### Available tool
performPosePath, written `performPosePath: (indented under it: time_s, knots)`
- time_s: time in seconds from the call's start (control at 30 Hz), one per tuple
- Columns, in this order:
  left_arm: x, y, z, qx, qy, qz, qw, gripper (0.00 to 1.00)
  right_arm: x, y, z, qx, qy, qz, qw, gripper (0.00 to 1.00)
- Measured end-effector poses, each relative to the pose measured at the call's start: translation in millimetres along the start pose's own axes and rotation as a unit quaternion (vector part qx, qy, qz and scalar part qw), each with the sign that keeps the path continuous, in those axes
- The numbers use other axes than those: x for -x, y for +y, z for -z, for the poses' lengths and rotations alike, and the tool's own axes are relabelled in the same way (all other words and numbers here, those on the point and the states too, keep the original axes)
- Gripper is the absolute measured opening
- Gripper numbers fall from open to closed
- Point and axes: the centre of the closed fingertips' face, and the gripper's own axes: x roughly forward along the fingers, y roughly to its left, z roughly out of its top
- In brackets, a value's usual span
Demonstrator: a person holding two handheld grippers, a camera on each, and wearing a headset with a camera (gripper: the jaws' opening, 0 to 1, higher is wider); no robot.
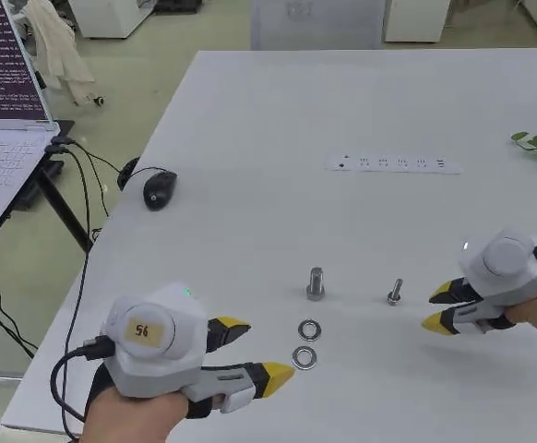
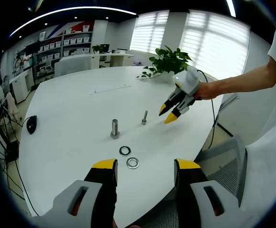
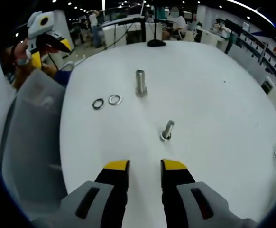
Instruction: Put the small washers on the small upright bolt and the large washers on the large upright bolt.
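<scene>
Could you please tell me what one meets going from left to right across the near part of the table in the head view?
left gripper → large bolt → small bolt → right gripper

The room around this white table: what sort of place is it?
Probably an office or a lab workroom. The large white table carries a power strip, a laptop stands on a stand beside it, and shelves line the far wall.
</scene>
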Motion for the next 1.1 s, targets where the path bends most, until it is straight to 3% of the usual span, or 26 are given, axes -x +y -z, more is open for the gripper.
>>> performPosePath:
  time_s: [0.1, 0.17, 0.37, 0.6, 0.9, 1.1]
  knots:
    - [-0.4, -0.9, 2.8, 0.002, 0.000, 0.000, 1.0000, 0.47, -8.0, 12.7, -1.1, -0.001, 0.000, -0.007, 1.0000, 0.27]
    - [0.0, -2.1, 4.4, 0.004, -0.001, 0.001, 1.0000, 0.47, -17.1, 12.2, 1.4, -0.001, -0.001, -0.011, 0.9999, 0.27]
    - [2.7, -2.3, 8.2, 0.006, -0.001, 0.000, 1.0000, 0.47, -40.3, 31.8, -8.0, 0.005, -0.006, -0.029, 0.9995, 0.26]
    - [7.0, 1.7, 11.6, 0.012, -0.005, -0.006, 0.9999, 0.47, -58.9, 54.8, -29.5, 0.030, -0.008, -0.050, 0.9982, 0.26]
    - [6.0, 3.5, 14.2, 0.015, -0.005, -0.006, 0.9999, 0.47, -76.9, 69.4, -61.2, 0.064, -0.016, -0.069, 0.9954, 0.26]
    - [3.3, 2.8, 12.0, 0.014, -0.006, -0.003, 0.9999, 0.47, -90.9, 83.7, -77.4, 0.112, -0.011, -0.089, 0.9897, 0.26]
